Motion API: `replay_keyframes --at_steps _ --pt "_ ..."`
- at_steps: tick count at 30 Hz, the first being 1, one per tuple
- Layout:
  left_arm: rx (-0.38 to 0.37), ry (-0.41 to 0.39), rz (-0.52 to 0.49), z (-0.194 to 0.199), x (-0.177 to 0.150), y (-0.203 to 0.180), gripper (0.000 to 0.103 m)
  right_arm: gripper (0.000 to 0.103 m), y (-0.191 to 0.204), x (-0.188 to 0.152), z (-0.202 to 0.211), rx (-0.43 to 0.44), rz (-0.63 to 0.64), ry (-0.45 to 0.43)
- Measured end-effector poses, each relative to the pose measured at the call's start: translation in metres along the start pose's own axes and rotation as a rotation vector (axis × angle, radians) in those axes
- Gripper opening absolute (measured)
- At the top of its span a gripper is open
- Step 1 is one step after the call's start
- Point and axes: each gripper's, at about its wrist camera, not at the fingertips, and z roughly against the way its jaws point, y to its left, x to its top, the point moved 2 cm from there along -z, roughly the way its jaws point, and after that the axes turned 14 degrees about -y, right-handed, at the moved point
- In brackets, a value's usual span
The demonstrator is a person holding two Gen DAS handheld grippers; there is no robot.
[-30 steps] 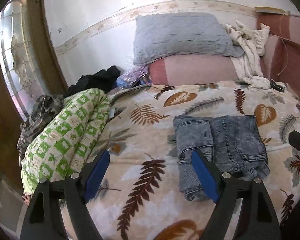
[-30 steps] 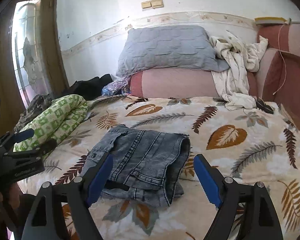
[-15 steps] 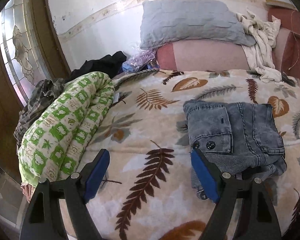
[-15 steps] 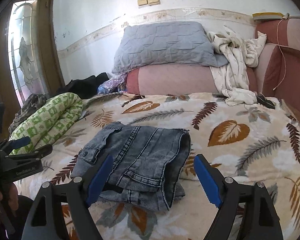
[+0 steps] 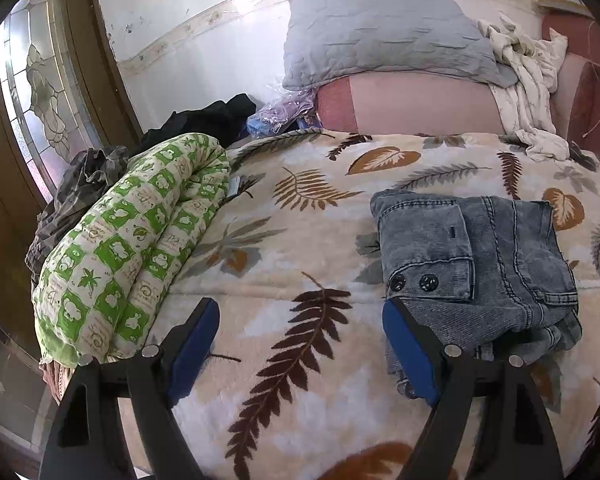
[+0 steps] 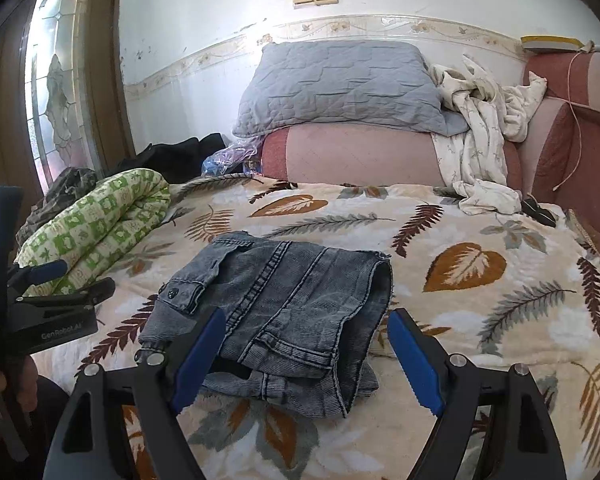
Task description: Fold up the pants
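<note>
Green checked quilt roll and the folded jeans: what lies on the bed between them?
Only bare leaf-print blanket lies between the quilt roll and the jeans; left wrist view shows it best.

The only legible text is "GenRobot.AI", printed in pale letters on the left gripper [image 6: 60, 276] body.

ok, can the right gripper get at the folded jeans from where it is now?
Probably yes. The right gripper is open, and the folded jeans lie on the leaf-print blanket right ahead of its fingers, with nothing between them. The left gripper is off to the side, clear of that path.
</note>
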Motion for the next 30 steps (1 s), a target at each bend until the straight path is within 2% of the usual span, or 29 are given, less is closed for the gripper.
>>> replay_keyframes --at_steps 8,17,27,30 --pt "-0.008 -0.022 0.013 0.007 0.004 -0.002 0.084 0.086 -0.002 -0.004 -0.004 -0.002 -0.012 0.022" --pt "-0.023 -0.019 0.015 0.01 0.005 -0.008 0.084 0.086 -0.008 -0.008 -0.011 -0.059 -0.015 0.055" --pt "-0.105 -0.005 0.037 0.011 0.002 -0.015 0.084 0.086 -0.013 -0.013 -0.017 -0.092 -0.022 0.089" --pt "-0.102 -0.01 0.029 0.011 0.003 -0.016 0.084 0.086 -0.013 -0.013 -0.017 -0.09 -0.021 0.084"
